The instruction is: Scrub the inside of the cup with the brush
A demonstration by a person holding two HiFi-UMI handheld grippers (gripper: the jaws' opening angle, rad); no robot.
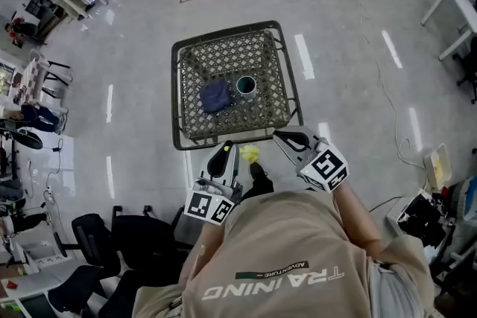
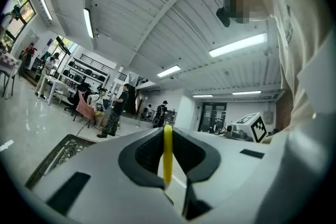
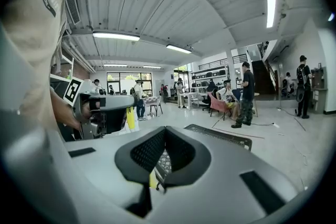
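The left claw (image 2: 167,136) pinches the yellow brush (image 2: 167,161). The right claw (image 3: 165,136) is pressed together, holding nothing. The cup (image 1: 247,88) stands ahead of both claws, well apart, in the basket (image 1: 177,89) beside a blue cloth (image 1: 216,96).

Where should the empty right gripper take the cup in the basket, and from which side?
Probably take the cup by its side wall below the rim, coming from above on its right. It stands upright, mouth up; the blue cloth lies close on its left and the basket walls block a level approach. That keeps the mouth free for the brush.
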